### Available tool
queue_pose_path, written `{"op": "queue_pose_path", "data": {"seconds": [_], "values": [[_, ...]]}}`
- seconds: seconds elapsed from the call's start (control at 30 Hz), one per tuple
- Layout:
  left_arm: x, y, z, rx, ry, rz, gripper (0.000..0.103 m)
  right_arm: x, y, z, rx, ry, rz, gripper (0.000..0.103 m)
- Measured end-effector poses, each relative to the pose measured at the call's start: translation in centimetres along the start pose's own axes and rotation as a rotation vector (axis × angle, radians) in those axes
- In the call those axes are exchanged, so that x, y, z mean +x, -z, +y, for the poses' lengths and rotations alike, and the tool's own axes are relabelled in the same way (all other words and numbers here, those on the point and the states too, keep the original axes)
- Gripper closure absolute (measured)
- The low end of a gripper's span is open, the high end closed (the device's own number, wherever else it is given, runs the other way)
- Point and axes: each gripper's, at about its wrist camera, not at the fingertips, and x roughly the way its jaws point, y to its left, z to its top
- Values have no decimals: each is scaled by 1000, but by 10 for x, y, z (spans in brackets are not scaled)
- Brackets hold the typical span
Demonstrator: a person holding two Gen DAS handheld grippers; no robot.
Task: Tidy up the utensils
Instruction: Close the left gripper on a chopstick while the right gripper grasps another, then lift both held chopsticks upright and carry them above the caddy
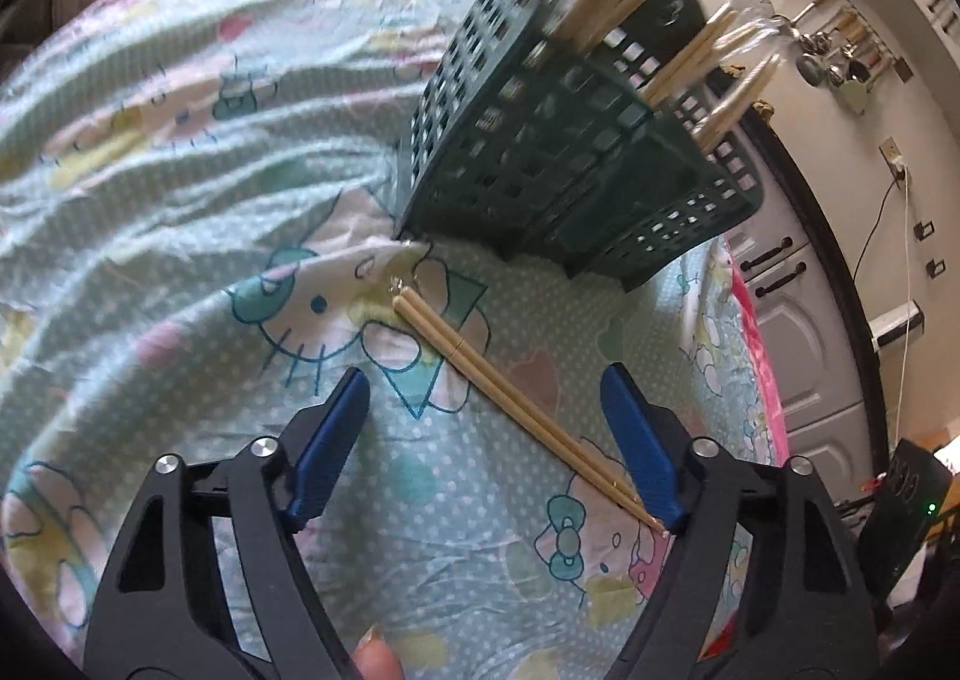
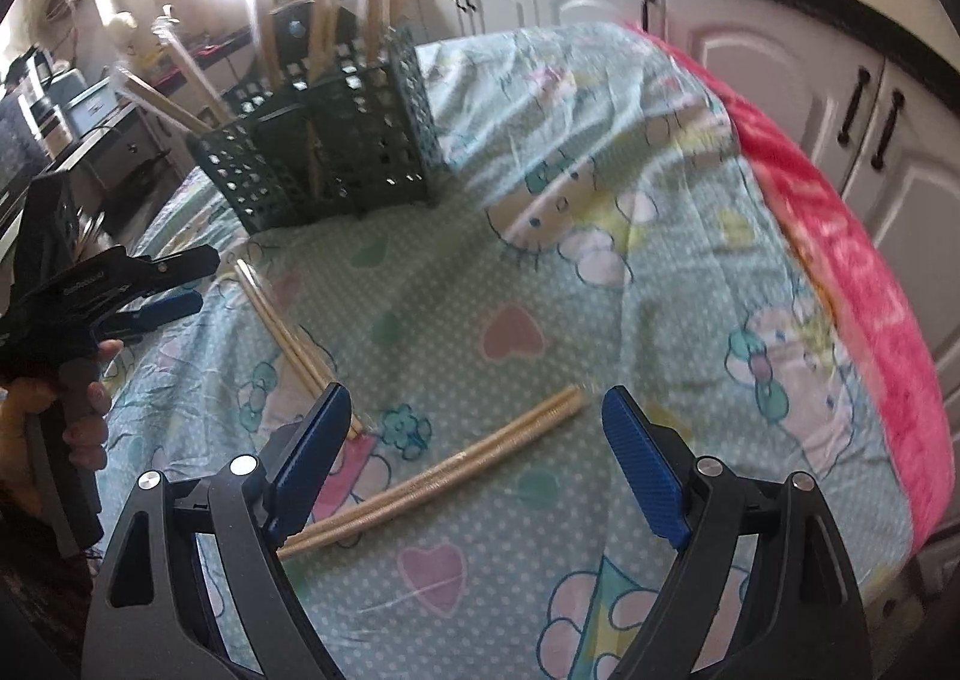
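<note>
We hold our left gripper (image 1: 486,428), blue-padded jaws apart and empty, over a pair of pale wooden chopsticks (image 1: 480,368) lying on the patterned teal cloth (image 1: 180,170), one pad just beside their near end, likely lining up a pinch. Our right gripper (image 2: 474,452), jaws also apart and empty, hovers over a second, ridged pair (image 2: 456,470). The dark green perforated plastic basket (image 1: 540,158) beyond already holds upright sticks, so these probably go there
</note>
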Motion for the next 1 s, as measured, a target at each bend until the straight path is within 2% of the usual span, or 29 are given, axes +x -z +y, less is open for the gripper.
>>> {"op": "queue_pose_path", "data": {"seconds": [0.27,0.37,0.5,0.67,0.83,1.0], "values": [[10,-9,4,-26,6,6,40,26,2,-18,112,-42,117,36],[13,-14,4,-32,0,5,42,32,-2,-21,141,-60,123,37],[15,-18,6,-42,-15,-4,47,37,-9,-26,174,-75,125,44],[18,-25,10,-54,-34,-13,56,43,-18,-34,209,-91,122,60],[21,-31,12,-55,-51,-13,60,45,-24,-45,223,-89,118,83],[25,-35,10,-50,-78,-12,67,47,-30,-48,221,-118,112,89]]}}
